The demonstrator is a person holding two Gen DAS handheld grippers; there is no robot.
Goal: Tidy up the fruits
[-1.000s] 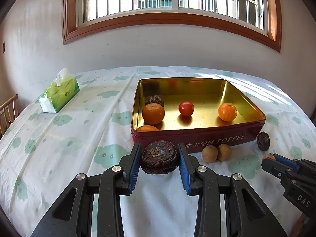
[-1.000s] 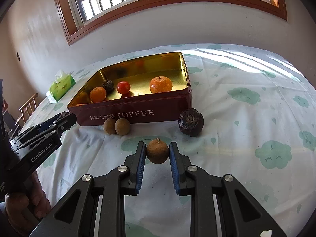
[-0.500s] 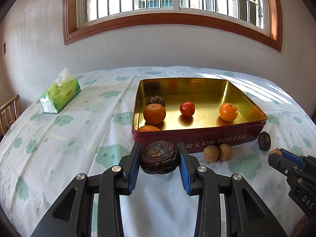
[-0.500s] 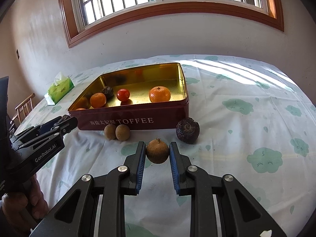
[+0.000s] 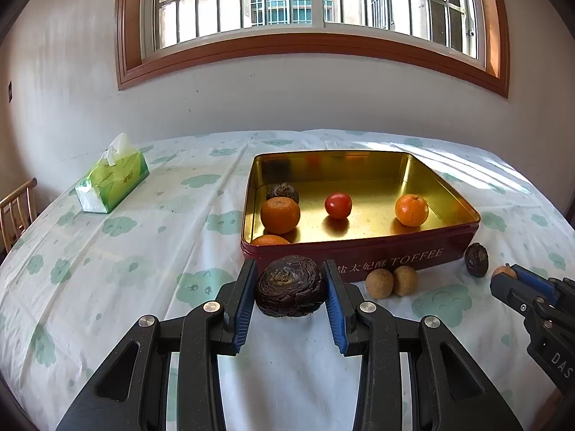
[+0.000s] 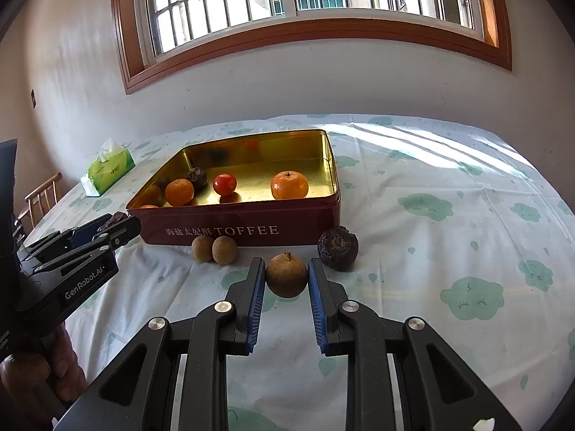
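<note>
Both tongs are gripping fruit: the left gripper point(image 5: 290, 289) is clamping a dark wrinkled fruit point(image 5: 290, 284), the right gripper point(image 6: 286, 277) a brown longan point(image 6: 286, 276), seemingly lifted; the toffee tin point(image 5: 359, 251) is lying just ahead, nearer the left.

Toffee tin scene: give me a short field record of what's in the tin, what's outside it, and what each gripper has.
container: toffee tin, open, red outside
in tin: three oranges, red tomato, one dark fruit
on cloth: two brown fruits, one dark wrinkled fruit
left gripper: shut on large dark fruit
right gripper: shut on brown round fruit
</note>
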